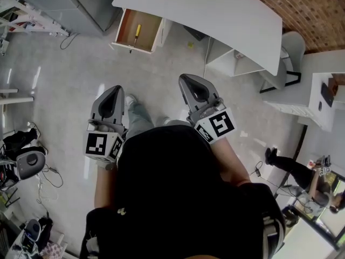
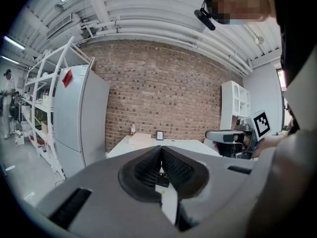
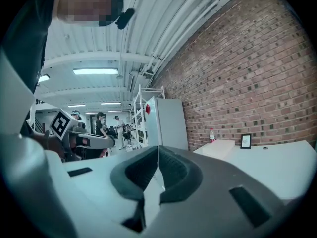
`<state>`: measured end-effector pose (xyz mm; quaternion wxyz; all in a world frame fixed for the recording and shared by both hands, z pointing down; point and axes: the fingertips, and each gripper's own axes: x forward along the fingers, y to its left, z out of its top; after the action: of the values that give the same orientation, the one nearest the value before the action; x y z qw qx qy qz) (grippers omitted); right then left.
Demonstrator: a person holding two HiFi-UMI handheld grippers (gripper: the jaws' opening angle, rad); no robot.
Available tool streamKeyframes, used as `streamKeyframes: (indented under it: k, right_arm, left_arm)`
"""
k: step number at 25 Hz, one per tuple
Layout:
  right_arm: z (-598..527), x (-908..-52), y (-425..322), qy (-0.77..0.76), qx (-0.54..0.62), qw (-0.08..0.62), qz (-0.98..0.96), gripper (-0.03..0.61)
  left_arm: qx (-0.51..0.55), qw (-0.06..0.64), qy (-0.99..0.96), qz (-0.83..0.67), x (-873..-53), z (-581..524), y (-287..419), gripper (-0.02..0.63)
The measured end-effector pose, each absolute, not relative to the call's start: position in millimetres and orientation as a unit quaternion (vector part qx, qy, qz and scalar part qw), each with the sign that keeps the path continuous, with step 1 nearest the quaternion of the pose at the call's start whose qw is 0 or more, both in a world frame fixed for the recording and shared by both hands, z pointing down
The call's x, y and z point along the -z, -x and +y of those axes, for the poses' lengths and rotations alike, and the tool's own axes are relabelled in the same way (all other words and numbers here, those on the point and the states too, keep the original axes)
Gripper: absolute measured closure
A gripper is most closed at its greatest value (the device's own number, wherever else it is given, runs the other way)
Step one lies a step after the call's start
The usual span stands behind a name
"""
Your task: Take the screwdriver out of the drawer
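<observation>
An open wooden drawer point(image 1: 141, 31) sticks out from under the white table point(image 1: 215, 12) at the top of the head view. In it lies the screwdriver point(image 1: 137, 32) with a yellow handle. My left gripper point(image 1: 114, 89) and right gripper point(image 1: 188, 80) are held side by side in front of my body, well short of the drawer, over the floor. The left gripper point(image 2: 161, 150) has its jaws closed together with nothing between them. The right gripper point(image 3: 158, 150) is also shut and empty. Each gripper view shows the other gripper alongside, and the table top point(image 2: 148, 142) ahead.
A grey fridge point(image 2: 79, 118) and white shelving point(image 2: 42, 108) stand left of the table against the brick wall. A white chair point(image 1: 288, 58) and a white cabinet point(image 1: 312, 101) are to the right. Cables and gear point(image 1: 24, 163) lie on the floor at left. A person point(image 1: 294, 169) stands at lower right.
</observation>
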<state>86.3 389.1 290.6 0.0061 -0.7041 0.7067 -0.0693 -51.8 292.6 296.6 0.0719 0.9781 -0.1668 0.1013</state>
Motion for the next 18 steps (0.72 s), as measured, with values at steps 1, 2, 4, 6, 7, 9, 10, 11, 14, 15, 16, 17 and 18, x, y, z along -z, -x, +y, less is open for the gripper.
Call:
streamKeyframes:
  k: [1, 2, 4, 6, 7, 9, 10, 11, 14, 15, 16, 17, 18]
  right_arm:
    - [379, -291, -84, 0.704, 0.07, 0.003, 0.707, 0.563]
    - [368, -291, -82, 0.704, 0.069, -0.002, 0.706, 0.563]
    - [343, -291, -79, 0.705, 0.068, -0.011, 0.706, 0.563]
    - [315, -293, -74, 0.705, 0.069, -0.021, 0.706, 0.563]
    - [300, -294, -71, 0.705, 0.07, -0.027, 0.706, 0.563]
    - [270, -296, -66, 0.705, 0.073, -0.036, 0.705, 0.563]
    - [254, -296, -63, 0.705, 0.075, -0.038, 0.704, 0.563]
    - [239, -297, -60, 0.706, 0.076, -0.039, 0.703, 0.563]
    - [192, -300, -49, 0.71, 0.081, -0.043, 0.698, 0.563]
    - [178, -300, -45, 0.711, 0.083, -0.043, 0.697, 0.563]
    - [164, -301, -42, 0.712, 0.086, -0.042, 0.695, 0.563]
    - [151, -301, -38, 0.714, 0.089, -0.042, 0.694, 0.563]
    - [139, -302, -34, 0.715, 0.091, -0.041, 0.692, 0.563]
  left_arm:
    - [-0.1, 0.072, -0.978, -0.168, -297, 281, 54, 0.611]
    - [-0.097, 0.073, -0.978, -0.169, -298, 267, 56, 0.61]
    - [-0.089, 0.081, -0.977, -0.174, -299, 238, 61, 0.61]
    - [-0.083, 0.088, -0.977, -0.174, -299, 210, 67, 0.611]
    - [-0.084, 0.089, -0.978, -0.171, -299, 197, 70, 0.61]
    - [-0.086, 0.09, -0.978, -0.166, -300, 170, 76, 0.611]
    - [-0.085, 0.092, -0.979, -0.163, -300, 157, 79, 0.61]
    - [-0.083, 0.093, -0.979, -0.161, -300, 142, 82, 0.611]
    - [-0.085, 0.099, -0.979, -0.157, -304, 99, 93, 0.611]
    - [-0.085, 0.102, -0.979, -0.156, -306, 85, 98, 0.611]
    - [-0.084, 0.104, -0.979, -0.155, -307, 71, 102, 0.609]
    - [-0.083, 0.105, -0.979, -0.154, -308, 59, 107, 0.611]
    - [-0.082, 0.106, -0.979, -0.154, -309, 47, 111, 0.611]
